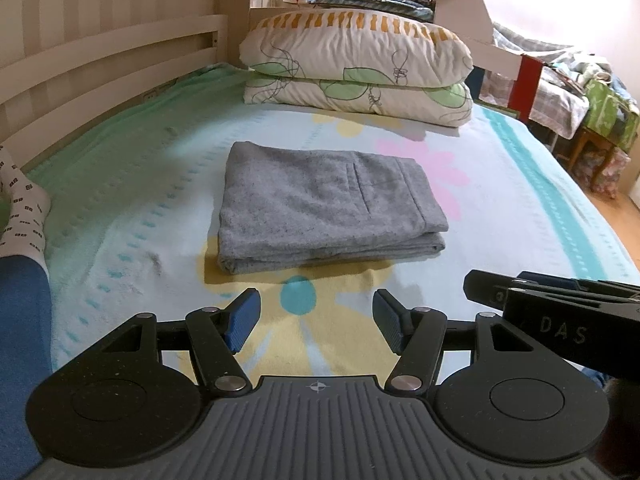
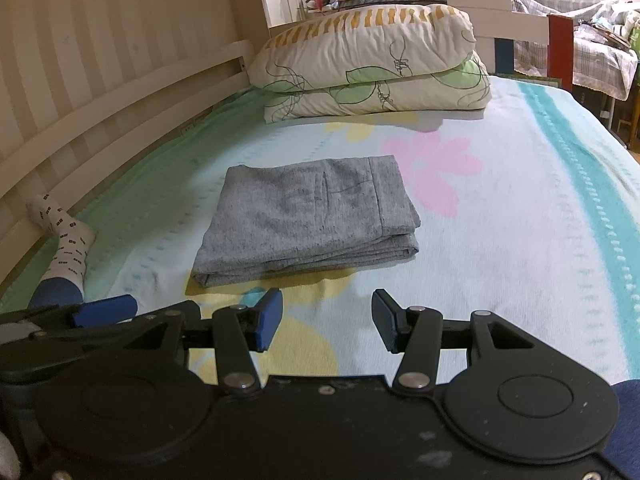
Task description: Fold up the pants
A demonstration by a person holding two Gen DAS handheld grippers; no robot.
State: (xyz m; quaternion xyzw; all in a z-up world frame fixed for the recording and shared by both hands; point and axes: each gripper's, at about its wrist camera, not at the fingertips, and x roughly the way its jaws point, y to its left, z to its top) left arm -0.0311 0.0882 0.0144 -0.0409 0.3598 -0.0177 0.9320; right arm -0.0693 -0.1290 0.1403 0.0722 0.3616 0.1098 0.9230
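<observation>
The pants (image 1: 330,208) sit folded in a neat stack mid-bed (image 1: 520,208), at 12 o'clock from both tools. Left gripper (image 1: 316,320) and right gripper (image 2: 326,320) hang wide and empty. Only risk: another poke could snag a layer and undo the fold.

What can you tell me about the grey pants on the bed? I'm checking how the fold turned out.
The pants are heathered grey, soft knit by the look, folded into a compact, roughly rectangular stack of several layers. A pocket seam shows on the top face, and the layered edges face the cameras. They lie flat on the flowered blanket, in front of the stacked pillows and apart from them. Neither tool touches them; both are open and short of the stack.
</observation>
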